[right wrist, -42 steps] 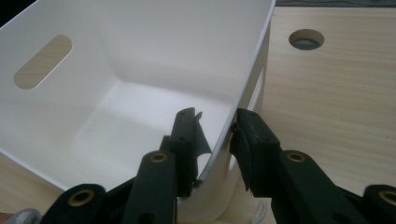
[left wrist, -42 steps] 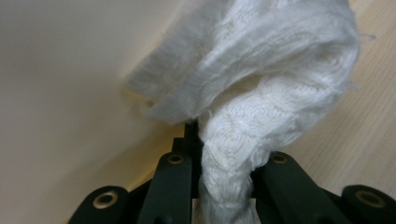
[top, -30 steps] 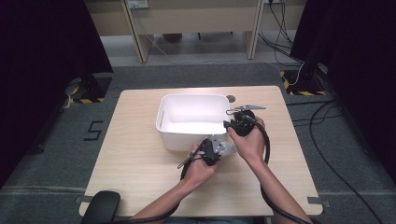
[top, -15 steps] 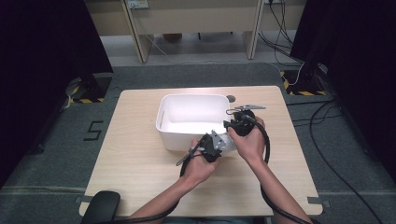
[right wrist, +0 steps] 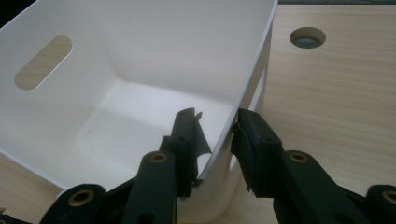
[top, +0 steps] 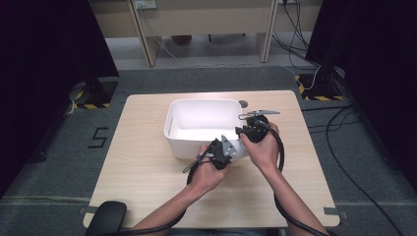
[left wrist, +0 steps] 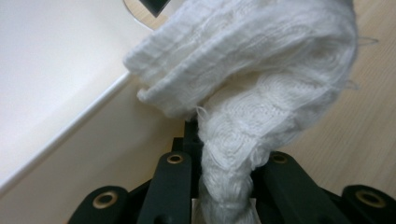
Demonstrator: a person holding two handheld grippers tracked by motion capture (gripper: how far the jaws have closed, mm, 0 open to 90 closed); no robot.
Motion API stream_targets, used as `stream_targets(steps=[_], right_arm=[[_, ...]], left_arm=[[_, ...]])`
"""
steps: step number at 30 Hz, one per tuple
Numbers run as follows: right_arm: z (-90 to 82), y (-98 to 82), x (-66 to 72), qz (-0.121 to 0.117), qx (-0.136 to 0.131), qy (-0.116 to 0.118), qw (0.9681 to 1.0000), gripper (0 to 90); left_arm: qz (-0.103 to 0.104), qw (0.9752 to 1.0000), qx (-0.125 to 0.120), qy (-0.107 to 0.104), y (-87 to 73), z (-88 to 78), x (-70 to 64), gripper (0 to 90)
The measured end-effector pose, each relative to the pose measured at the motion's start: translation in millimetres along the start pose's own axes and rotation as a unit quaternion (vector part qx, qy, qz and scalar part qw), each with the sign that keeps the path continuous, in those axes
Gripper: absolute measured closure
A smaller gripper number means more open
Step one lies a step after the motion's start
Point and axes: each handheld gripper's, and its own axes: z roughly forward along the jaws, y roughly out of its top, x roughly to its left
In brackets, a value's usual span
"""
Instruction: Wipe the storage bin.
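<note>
Here, your left gripper (left wrist: pixel 224 186) pinches a white cloth (left wrist: pixel 261 79) beside the bin (top: pixel 196 118), while your right gripper's (right wrist: pixel 212 135) fingers straddle its wall.

A light wooden desk (top: pixel 147 172) stands on a grey carpeted floor (top: pixel 206 78). Near its far edge the desk has a round cable hole (top: pixel 243 103). Dark curtains (top: pixel 44 49) close the room at the left, and more dark curtains (top: pixel 373 59) at the right. At the back stand pale wooden furniture legs (top: pixel 142 34), with a socket strip (top: pixel 145 4) above them. Black cables (top: pixel 300 24) trail over the floor at the back right. Yellow-and-black hazard tape (top: pixel 319 97) marks stands at both sides. A "5" (top: pixel 98 137) is taped on the carpet left of the desk. A black chair back (top: pixel 105 219) shows at the bottom. The light is even and soft.
</note>
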Motion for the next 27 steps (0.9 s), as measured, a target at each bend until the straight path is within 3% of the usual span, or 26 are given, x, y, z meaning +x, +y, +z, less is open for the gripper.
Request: stream_targets(steps=[5,14,18,20,22,25,27], right_arm=[[2.1,1.5,-0.3,0.003,0.004,0.0,1.0,67.9],[5.8,4.7,-1.5,0.007,0.016,-0.002,0.9998,67.8],[6.3,6.8,-1.9,0.007,0.021,-0.004,0.9997,69.7],[7.1,8.0,-2.1,0.003,0.023,-0.007,0.9997,71.2],[7.5,9.5,-1.2,0.002,0.028,-0.006,0.9996,73.2],[8.7,11.4,-1.0,0.001,0.033,-0.005,0.9995,75.6],[11.1,14.1,-0.3,-0.008,0.037,-0.006,0.9993,78.8]], left_arm=[[-0.012,0.9999,0.002,-0.003,-10.9,-10.0,13.4,78.9],[-0.012,0.9995,0.026,0.015,-44.7,-38.3,43.0,78.9],[-0.037,0.9985,0.035,0.022,-68.2,-55.8,63.8,78.9],[-0.043,0.9982,0.036,0.023,-73.4,-60.1,67.6,78.9],[-0.061,0.9963,0.044,0.041,-97.9,-79.4,81.1,78.9],[-0.07,0.995,0.051,0.05,-109.6,-89.4,88.7,78.9],[-0.083,0.9926,0.054,0.071,-125.7,-104.7,99.6,78.9]])
